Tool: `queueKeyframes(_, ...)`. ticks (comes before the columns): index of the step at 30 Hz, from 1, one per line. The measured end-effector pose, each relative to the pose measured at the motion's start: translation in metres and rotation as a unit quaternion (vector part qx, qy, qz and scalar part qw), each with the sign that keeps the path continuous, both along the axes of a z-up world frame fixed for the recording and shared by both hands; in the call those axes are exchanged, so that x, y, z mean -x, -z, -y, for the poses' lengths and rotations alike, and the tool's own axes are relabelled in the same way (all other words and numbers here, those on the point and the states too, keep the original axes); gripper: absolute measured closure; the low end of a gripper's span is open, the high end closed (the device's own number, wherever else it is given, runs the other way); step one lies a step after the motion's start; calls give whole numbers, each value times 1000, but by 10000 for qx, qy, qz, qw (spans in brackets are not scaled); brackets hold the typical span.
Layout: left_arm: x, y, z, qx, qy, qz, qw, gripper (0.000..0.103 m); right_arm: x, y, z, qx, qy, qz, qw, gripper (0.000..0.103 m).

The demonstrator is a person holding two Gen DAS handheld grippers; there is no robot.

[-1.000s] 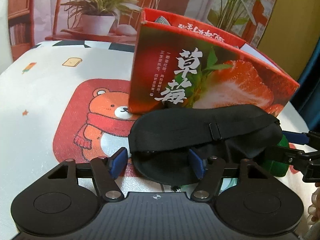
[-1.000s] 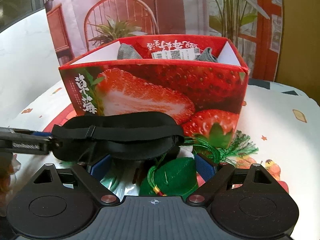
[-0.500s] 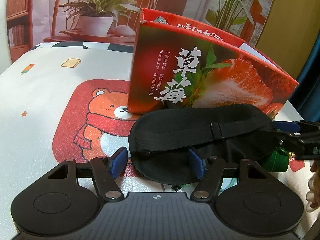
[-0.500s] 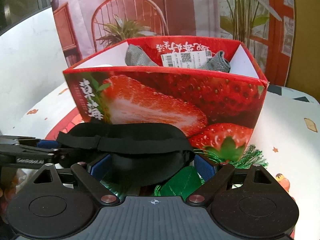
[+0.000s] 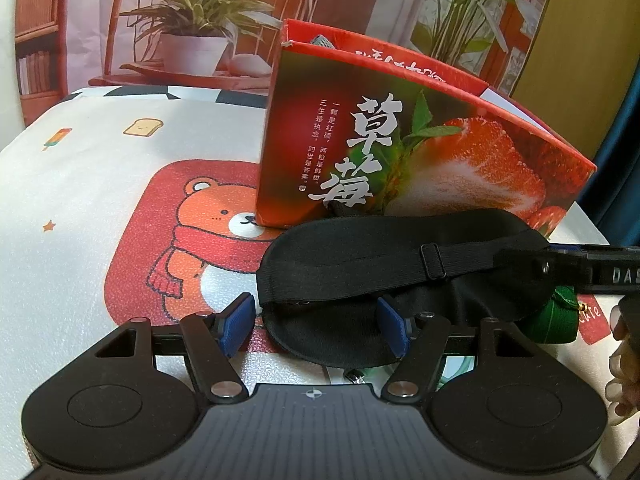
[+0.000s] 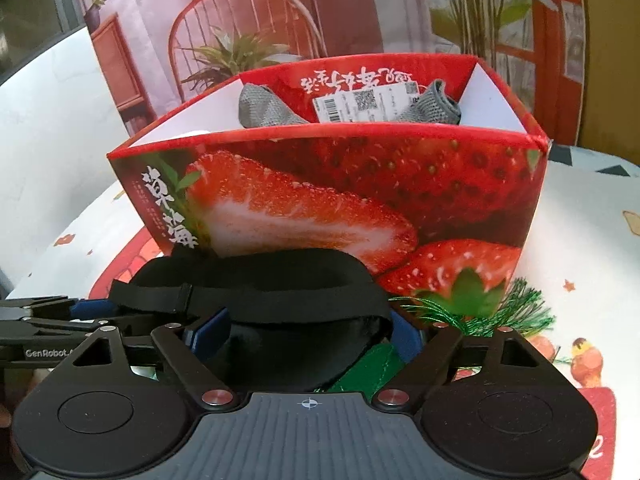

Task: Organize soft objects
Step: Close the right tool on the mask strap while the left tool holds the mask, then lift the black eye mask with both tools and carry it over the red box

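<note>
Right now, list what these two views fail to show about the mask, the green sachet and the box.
- Green sachet: mostly covered by the black eye mask in both views; its shape stays unclear.
- Strawberry box: its front wall hides what lies under the grey fabric and the label.
- Right gripper: whether its pads press the mask cannot be told.
- Label print: too small.

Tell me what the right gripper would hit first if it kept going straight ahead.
Probably the black eye mask, already between the right gripper fingers; behind it stands the strawberry box.
</note>
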State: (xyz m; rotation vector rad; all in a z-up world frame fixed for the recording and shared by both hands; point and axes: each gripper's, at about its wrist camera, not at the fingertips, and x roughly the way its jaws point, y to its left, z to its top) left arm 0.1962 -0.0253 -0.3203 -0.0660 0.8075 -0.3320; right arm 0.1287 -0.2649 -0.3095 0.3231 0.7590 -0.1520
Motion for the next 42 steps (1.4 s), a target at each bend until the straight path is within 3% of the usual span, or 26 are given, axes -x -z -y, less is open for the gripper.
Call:
queueKeyframes(5, 0, 0, -1, 4, 5, 8, 10000, 33, 2, -7, 0, -197, 87, 154, 9996, 26)
queueKeyframes(11, 0, 0, -1, 4, 3, 13, 10000, 33, 13, -25, -1, -189, 188, 457, 9986, 42)
queueKeyframes(16, -1, -1, -3, 22, 8, -9, 10000, 33, 21, -30, 1, -163, 278, 524, 9981, 79)
queueKeyframes(18, -3, -2, -4, 60, 29, -41, 10000, 33, 24, -31, 3, -190, 334, 540, 9978, 89)
queueKeyframes(32, -24, -4, -39, 1100, -430, -536, 9915, 35, 30, -19, -12, 299, 104, 322, 9990, 91)
queueKeyframes(33, -25, -4, -38, 1076, -424, -540, 9918, 37, 30, -19, -11, 303, 103, 321, 9990, 91)
queueKeyframes(35, -24, -4, -32, 953, -355, -578, 9931, 70, 30, -19, -11, 297, 108, 310, 9990, 91)
queueKeyframes(38, -18, -7, -28, 752, -357, -464, 9954, 81, 30, -19, -12, 306, 99, 294, 9990, 91)
queueKeyframes(42, -9, -20, -27, 667, -272, -164, 9973, 89, 32, -23, -14, 317, 53, 352, 9989, 91)
